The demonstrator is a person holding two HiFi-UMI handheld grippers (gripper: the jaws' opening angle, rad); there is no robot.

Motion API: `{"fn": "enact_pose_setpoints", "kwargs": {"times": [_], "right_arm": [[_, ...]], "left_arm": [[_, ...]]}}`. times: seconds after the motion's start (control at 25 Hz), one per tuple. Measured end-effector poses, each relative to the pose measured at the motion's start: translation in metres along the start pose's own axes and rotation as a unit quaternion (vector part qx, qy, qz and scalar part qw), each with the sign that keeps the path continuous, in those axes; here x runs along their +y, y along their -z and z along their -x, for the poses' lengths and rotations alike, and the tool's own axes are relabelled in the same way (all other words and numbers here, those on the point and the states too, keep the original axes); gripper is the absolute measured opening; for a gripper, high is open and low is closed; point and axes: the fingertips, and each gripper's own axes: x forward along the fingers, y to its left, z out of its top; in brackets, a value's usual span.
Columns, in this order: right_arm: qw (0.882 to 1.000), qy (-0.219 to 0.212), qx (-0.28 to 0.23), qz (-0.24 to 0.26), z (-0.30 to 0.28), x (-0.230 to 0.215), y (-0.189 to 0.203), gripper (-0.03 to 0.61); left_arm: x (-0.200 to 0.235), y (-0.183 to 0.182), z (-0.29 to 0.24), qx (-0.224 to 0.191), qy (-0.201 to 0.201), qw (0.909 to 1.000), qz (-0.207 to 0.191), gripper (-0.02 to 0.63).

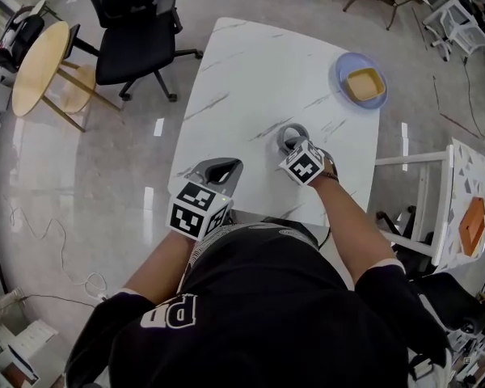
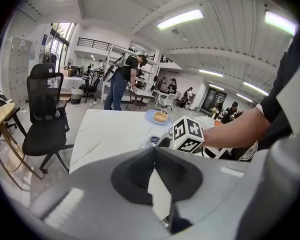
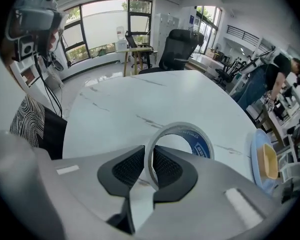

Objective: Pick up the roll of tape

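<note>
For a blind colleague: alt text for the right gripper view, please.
The right gripper grips a roll of tape by its wall, one jaw inside the ring. Behind lies a white marble table, with a blue plate at right.

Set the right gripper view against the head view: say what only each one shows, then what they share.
Only the right gripper view: the right hand-held gripper's jaws clamped on the wall of the roll of tape, with blue print inside the ring. Only the head view: the left hand-held gripper, at the table's near edge, apart from the tape. Both: the tape, the white marble table, the blue plate, a black office chair.
</note>
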Motion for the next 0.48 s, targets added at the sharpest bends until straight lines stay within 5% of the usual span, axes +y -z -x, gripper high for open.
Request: {"fn": "enact_pose_setpoints", "kwargs": {"times": [0.48], "right_arm": [[0.984,0.016,-0.138,-0.111,0.087,0.003,-0.024,0.048]], "left_arm": [[-0.018,-0.020,-0.020,-0.001,0.030,0.9989,-0.034,0.058]]}}
